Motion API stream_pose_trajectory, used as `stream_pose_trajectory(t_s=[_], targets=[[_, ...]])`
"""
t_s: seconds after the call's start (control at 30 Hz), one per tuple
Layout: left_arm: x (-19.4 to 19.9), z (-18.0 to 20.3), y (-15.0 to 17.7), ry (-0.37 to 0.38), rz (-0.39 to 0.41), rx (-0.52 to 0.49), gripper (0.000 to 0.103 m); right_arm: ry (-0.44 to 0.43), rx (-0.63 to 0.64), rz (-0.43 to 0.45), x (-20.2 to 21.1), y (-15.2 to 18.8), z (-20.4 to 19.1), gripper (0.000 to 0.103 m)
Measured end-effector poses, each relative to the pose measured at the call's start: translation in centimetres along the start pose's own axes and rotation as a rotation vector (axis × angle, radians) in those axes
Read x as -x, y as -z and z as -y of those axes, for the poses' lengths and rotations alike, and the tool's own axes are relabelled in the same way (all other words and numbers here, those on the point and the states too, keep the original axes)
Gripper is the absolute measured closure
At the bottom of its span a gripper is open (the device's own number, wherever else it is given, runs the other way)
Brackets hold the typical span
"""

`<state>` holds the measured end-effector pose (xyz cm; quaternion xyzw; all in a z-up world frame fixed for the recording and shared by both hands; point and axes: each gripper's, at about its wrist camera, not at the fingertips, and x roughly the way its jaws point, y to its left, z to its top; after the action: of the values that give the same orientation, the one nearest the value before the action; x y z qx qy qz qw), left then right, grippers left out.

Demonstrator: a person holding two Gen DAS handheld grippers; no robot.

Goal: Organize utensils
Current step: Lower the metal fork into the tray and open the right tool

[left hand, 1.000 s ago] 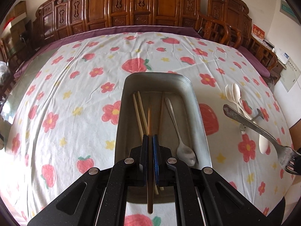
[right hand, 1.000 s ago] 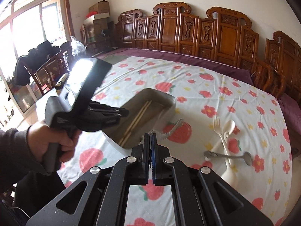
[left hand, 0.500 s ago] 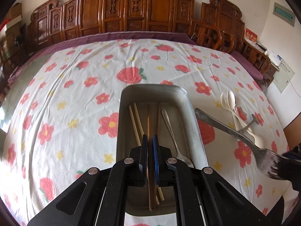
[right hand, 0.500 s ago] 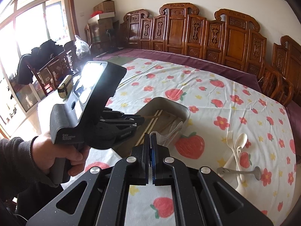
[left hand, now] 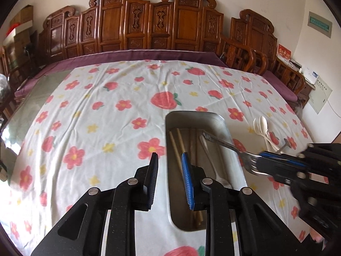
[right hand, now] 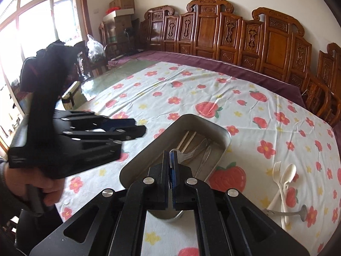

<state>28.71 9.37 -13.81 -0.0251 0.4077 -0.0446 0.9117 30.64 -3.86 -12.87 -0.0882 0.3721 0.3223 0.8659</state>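
A steel tray (left hand: 236, 147) (right hand: 147, 160) sits on the strawberry tablecloth and holds wooden chopsticks (left hand: 178, 147) (right hand: 187, 139) and a metal spoon (left hand: 210, 162). My left gripper (left hand: 169, 166) is open and empty, above the tray's left rim; in the right wrist view it (right hand: 136, 128) hovers left of the tray. My right gripper (right hand: 170, 160) (left hand: 262, 160) is shut on a metal fork (left hand: 223, 144), gripped at the tines, with the handle pointing over the tray.
A white plastic fork (right hand: 275, 183) and spoon (right hand: 287, 179) and a metal utensil (right hand: 287, 213) lie on the cloth right of the tray; the plastic spoons also show in the left wrist view (left hand: 264, 128). Carved wooden chairs (left hand: 157, 23) line the far side.
My left gripper opened, let go of the chopstick into the tray and shifted left. My right gripper brought the fork leftward over the tray.
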Motion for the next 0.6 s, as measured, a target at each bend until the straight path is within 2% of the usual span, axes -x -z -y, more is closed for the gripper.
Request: stream_pose_trajectory(t_s=[0.23, 0.6], targets=[[0.6, -1.4, 0.6, -0.011, -0.001, 0.009, 0.082, 0.035, 0.008, -0.037, -3.1, -0.1, 0.3, 0.1], [1.3, -1.8, 1.3, -0.02, 0.0, 0.004, 0.082, 0.028, -0.004, -0.059, -4.0, -0.1, 0.0, 0.098]])
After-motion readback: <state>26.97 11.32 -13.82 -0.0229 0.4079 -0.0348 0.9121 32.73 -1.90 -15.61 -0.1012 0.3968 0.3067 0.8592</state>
